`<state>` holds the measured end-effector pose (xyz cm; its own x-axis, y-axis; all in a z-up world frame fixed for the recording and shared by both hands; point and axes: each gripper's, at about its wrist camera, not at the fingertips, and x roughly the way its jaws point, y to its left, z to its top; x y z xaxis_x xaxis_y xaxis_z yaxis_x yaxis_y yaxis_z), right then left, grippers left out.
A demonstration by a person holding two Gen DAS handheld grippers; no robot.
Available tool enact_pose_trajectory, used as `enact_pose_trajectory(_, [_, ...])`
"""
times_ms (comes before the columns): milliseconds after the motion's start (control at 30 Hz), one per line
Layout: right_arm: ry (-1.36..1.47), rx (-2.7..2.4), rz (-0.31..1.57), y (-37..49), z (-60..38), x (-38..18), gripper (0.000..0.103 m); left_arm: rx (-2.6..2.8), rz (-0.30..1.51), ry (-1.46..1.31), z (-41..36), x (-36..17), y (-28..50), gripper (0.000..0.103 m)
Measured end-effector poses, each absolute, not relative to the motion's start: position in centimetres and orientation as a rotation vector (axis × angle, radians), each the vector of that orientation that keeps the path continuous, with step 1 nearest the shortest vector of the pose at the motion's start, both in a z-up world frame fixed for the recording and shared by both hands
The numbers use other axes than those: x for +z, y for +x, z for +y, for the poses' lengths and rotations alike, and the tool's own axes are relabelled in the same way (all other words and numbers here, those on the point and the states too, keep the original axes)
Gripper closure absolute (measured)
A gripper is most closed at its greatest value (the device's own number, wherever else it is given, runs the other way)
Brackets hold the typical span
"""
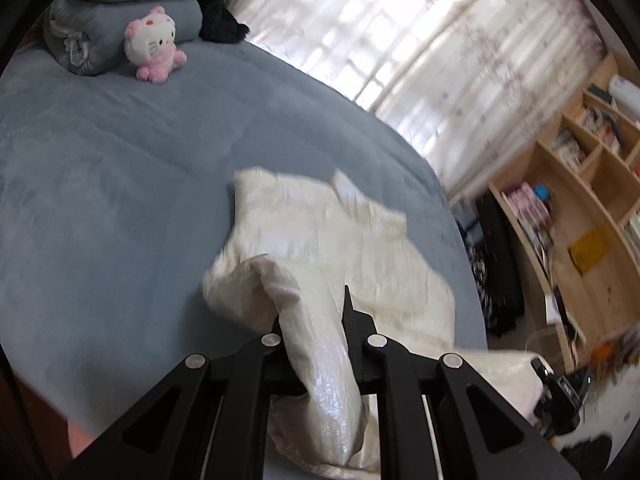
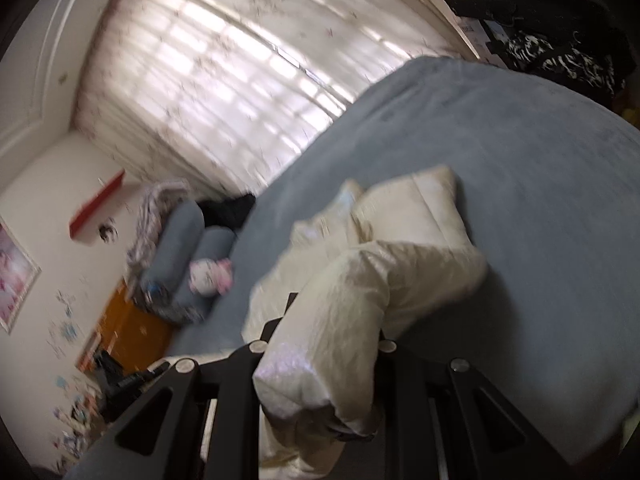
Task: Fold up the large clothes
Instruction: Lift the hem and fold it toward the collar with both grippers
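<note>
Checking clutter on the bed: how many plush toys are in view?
1. A pink-and-white plush toy sits near the head of the bed, against the rolled grey bedding. More could be hidden behind that pile.

The right hand-held gripper [image 2: 334, 320] is closed on a thick fold of the cream padded garment [image 2: 400, 248], which bunches up between its black fingers and hides most of them. The rest of the garment trails away from the grip onto the blue-grey bed [image 2: 520, 152], its far end lying flat. At the head of the bed, to the left, sit two rolled blue-grey bolsters [image 2: 188, 224] with a pink-and-white plush toy [image 2: 210, 276] just in front of them. Behind the bed hangs a pale patterned curtain [image 2: 224, 60], lit from outside. The picture is motion-blurred.
</note>
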<state>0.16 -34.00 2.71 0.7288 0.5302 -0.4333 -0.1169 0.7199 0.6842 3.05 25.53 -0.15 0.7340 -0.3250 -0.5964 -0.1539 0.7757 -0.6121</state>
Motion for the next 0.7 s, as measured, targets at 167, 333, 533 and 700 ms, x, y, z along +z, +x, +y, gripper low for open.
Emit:
enact_pose_trajectory(167, [0.782,0.351,0.637,7.2,-35.3,1.8,0.081,-0.030,0.744,-0.748,27.8,-1.7,11.8,0.094])
enact_pose_trajectory(333, [0.726,0.258,0.699,16.0,-33.6,-0.4,0.081,0.066,0.813,-0.744,27.6,-5.4,20.7,0.093])
enact_pose_trajectory(533, [0.740,0.164,0.778,23.2,-33.2,-4.4,0.079,0.142,0.875,-0.747,27.3,-9.9,26.9,0.091])
enact_pose_trajectory(700, [0.807,0.112,0.869,26.8,-33.8,-7.6,0.067,0.169,0.956,-0.747,26.4,-12.0,30.0,0.083])
